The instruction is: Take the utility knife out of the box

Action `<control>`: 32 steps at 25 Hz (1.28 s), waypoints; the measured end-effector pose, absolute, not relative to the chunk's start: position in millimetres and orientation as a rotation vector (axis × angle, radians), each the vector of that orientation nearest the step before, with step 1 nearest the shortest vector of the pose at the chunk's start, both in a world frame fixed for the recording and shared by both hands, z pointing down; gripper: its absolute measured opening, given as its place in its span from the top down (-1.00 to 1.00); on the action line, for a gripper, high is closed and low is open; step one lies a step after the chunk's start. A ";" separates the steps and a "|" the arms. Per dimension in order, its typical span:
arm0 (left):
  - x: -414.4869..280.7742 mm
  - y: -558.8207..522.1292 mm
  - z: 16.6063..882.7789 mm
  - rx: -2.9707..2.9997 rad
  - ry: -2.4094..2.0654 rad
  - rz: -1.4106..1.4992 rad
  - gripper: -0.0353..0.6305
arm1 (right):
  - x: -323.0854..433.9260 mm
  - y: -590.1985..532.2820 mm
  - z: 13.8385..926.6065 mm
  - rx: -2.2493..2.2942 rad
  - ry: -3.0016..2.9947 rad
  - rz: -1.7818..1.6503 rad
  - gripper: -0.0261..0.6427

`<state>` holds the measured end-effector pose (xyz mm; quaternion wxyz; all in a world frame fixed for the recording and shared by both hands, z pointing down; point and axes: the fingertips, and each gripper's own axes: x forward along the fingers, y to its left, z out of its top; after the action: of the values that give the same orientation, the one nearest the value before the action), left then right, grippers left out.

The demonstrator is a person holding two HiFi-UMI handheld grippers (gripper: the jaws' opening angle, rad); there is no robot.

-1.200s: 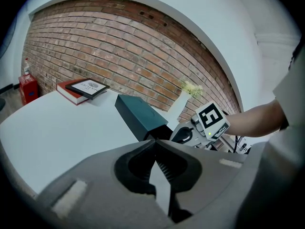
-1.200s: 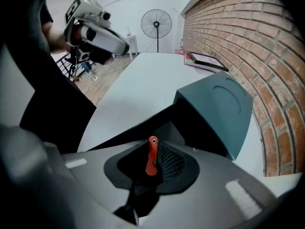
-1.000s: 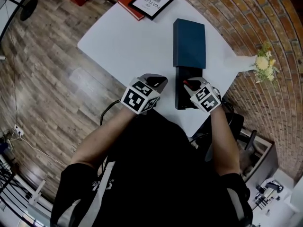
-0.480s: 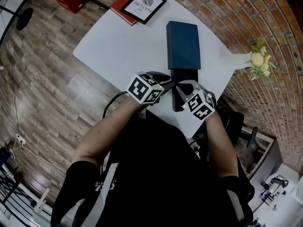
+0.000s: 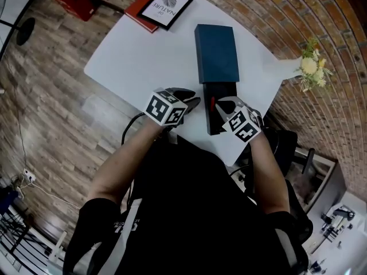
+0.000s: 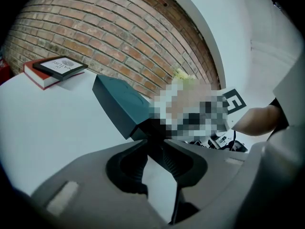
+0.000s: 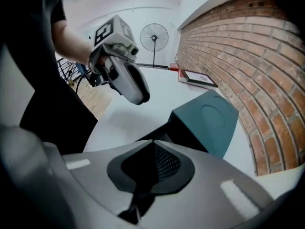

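In the head view, a person is leaning over a white worktop (image 5: 132, 56) on which a teal box (image 5: 217, 53) is lying with its black inner tray (image 5: 213, 124) pulled out toward them. The left tool (image 5: 195, 101) is hovering just beside the tray's left edge, and the right tool (image 5: 220, 102) is pointing down into the tray. A small red piece that seems to be the utility knife (image 5: 213, 103) is sitting in the tray right at that tool's tip; the rest of it is too dark to make out. A book (image 5: 165, 2) is resting at the far end, well apart from the box. In the left gripper view, the jaws are standing wide, having just been opening, with only bare worktop showing between them. In the right gripper view, the jaws are pressing together at the tray's mouth, with nothing visible between them, while the left tool is hanging above the worktop beyond.
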<state>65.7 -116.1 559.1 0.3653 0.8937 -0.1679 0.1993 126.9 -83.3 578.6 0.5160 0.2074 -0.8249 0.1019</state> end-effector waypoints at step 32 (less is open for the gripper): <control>53.4 -96.2 558.3 2.252 -0.460 0.458 0.59 | 161.2 -81.7 644.1 0.531 -1.676 0.471 0.89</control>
<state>53.4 -96.2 558.3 0.3884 0.8855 -0.1809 0.1800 161.2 -81.7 644.1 0.6135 0.2304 -0.7272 0.2045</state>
